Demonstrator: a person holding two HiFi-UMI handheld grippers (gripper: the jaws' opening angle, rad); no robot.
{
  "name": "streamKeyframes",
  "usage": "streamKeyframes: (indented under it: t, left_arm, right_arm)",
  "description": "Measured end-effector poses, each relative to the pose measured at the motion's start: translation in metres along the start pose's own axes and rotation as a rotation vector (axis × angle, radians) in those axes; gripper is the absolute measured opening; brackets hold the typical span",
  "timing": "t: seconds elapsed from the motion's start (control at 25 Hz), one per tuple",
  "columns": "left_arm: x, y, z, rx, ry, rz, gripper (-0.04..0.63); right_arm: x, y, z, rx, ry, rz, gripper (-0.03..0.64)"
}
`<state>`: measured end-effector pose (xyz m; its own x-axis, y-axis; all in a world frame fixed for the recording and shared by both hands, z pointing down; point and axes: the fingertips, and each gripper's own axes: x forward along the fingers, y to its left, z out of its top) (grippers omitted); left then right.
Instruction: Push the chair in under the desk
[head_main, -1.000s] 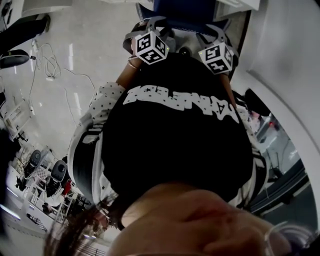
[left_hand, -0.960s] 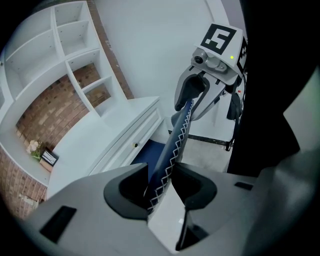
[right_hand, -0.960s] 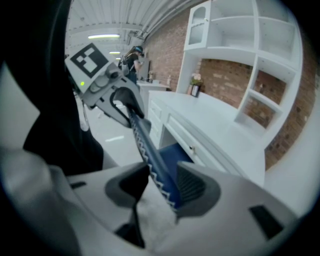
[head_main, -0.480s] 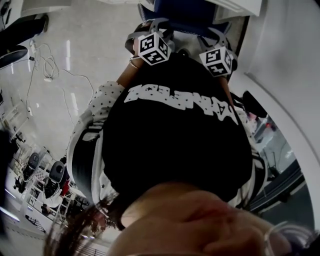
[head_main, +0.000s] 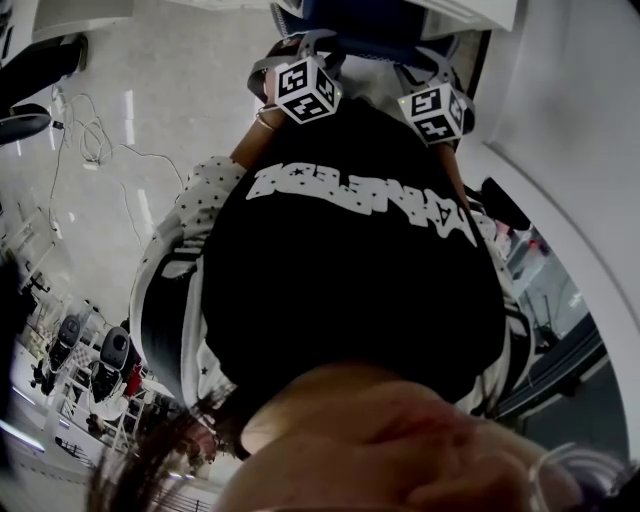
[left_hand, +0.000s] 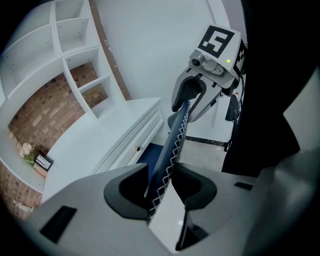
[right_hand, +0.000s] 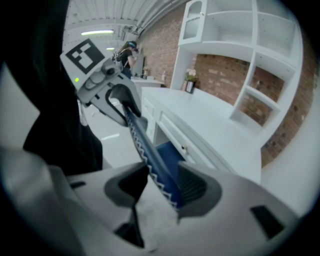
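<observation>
The blue chair back (left_hand: 175, 140) with white zigzag stitching runs between both grippers. My left gripper (left_hand: 161, 187) is shut on its top edge, and both pads touch it. My right gripper (right_hand: 162, 187) holds the same edge (right_hand: 145, 145) further along, with the back lying against its right pad. Each view shows the other gripper at the far end: the right gripper (left_hand: 192, 97) and the left gripper (right_hand: 120, 102). The white desk (left_hand: 125, 135) with drawers stands just beyond the chair. The blue seat (right_hand: 170, 152) reaches under it. In the head view both marker cubes sit above the person's black shirt, by the chair (head_main: 370, 25).
A white shelf unit (right_hand: 250, 60) with a brick back rises over the desk. Flowers and a small frame (left_hand: 32, 155) stand on the desktop. Cables (head_main: 100, 140) lie on the pale floor at the left. A person (right_hand: 127, 52) stands far off.
In the head view both grippers and the chair back have crept a little toward the top of the frame, away from the person. The grips look unchanged.
</observation>
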<state>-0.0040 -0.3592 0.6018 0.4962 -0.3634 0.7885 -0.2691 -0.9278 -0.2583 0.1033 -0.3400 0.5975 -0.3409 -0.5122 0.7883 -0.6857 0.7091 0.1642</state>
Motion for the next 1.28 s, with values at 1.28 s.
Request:
streamKeyframes:
  t: [1.28]
  left_arm:
    - [0.014,0.051,-0.015,0.016,0.012,-0.038,0.181]
  right_arm:
    - [0.036,-0.018,0.027,0.003,0.015,-0.002,0.196]
